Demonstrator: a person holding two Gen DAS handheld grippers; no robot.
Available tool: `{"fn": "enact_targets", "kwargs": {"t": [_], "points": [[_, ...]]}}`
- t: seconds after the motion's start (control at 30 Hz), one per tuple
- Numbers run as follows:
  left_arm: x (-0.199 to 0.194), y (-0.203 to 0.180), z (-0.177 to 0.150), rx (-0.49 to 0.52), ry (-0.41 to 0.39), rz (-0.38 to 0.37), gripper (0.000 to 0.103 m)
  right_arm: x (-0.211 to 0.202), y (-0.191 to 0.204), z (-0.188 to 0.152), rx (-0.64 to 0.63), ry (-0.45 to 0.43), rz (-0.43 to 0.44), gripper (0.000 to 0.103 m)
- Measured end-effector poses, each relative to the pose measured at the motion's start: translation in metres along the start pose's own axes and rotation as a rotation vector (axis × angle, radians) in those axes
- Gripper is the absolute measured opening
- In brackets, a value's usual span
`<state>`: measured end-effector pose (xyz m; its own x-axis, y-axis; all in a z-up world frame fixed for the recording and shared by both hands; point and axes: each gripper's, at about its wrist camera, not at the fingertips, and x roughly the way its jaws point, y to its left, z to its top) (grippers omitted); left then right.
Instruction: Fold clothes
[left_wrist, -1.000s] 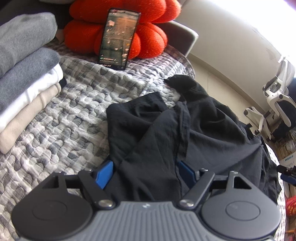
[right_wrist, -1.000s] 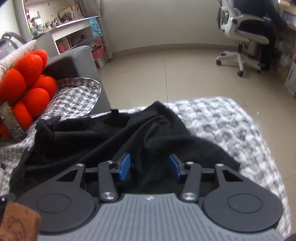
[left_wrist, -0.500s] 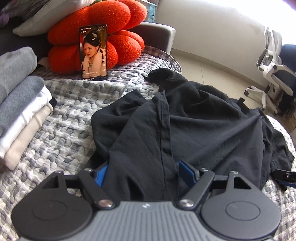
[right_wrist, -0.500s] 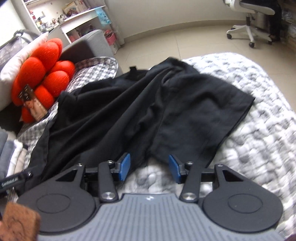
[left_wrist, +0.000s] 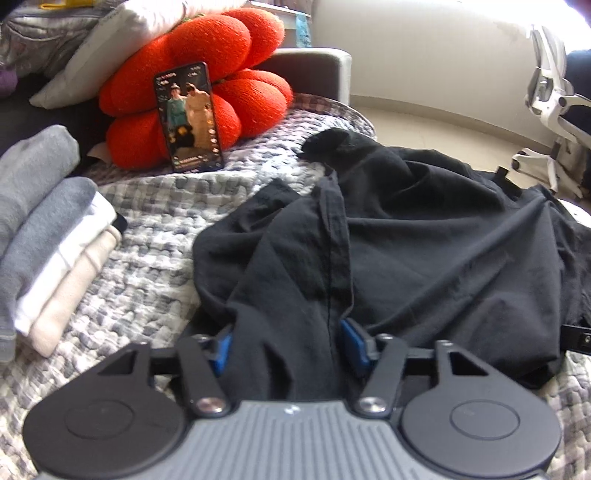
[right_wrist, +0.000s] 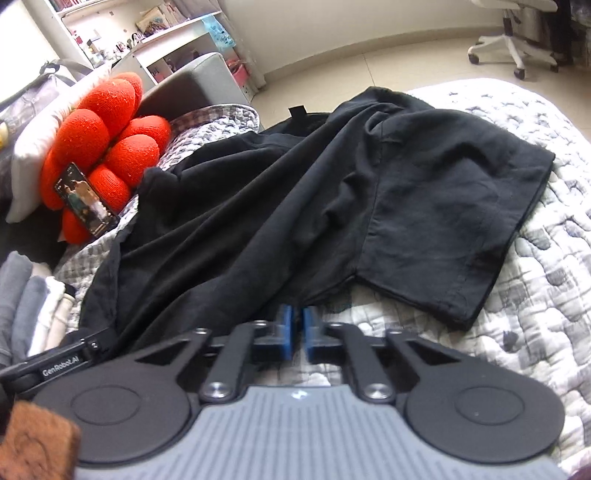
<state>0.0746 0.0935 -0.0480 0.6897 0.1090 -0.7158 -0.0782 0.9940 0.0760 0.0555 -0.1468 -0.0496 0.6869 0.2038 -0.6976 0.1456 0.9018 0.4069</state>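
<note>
A: Where is the garment, and how do the claws stand?

B: The black T-shirt (left_wrist: 424, 251) lies crumpled on the quilted bedspread (left_wrist: 147, 258), ahead of both claws; the left gripper (left_wrist: 286, 345) has just been closing, a bunched fold of hem between its blue pads; whether they press it I cannot tell; the right gripper (right_wrist: 294, 334) has just pressed together at the near hem; cloth between its pads is not visible.

A: Why the near edge?

B: Presumably to draw the hem taut and flatten the shirt before folding; the sleeve (right_wrist: 461, 221) lies spread ahead-right of the right claw.

A: Surroundings?

B: A stack of folded clothes (left_wrist: 48, 236) to the left; a phone (left_wrist: 188, 118) propped on an orange cushion (left_wrist: 207, 85) beyond; neither obstructs.
</note>
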Motion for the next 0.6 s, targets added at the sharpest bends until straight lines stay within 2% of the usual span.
{"fn": "enact_targets", "kwargs": {"t": [0.07,0.13,0.17,0.5,0.6], "points": [[-0.003,0.001,0.0,-0.004,-0.021,0.027,0.035,-0.001,0.002,0.0,-0.002,-0.015,-0.002,0.004],[-0.006,0.004,0.001,-0.015,-0.043,0.044,0.015,-0.004,0.002,0.001,-0.007,-0.035,-0.001,0.004],[-0.007,0.006,0.002,-0.023,-0.053,0.049,0.013,-0.007,0.002,0.003,-0.01,-0.053,0.0,0.004],[-0.045,0.01,0.009,-0.076,-0.168,-0.046,0.009,-0.038,-0.018,0.028,0.04,-0.208,-0.007,0.003],[-0.058,0.016,0.011,-0.121,-0.179,-0.175,0.009,-0.042,-0.031,0.039,0.081,-0.24,-0.02,0.003]]}}
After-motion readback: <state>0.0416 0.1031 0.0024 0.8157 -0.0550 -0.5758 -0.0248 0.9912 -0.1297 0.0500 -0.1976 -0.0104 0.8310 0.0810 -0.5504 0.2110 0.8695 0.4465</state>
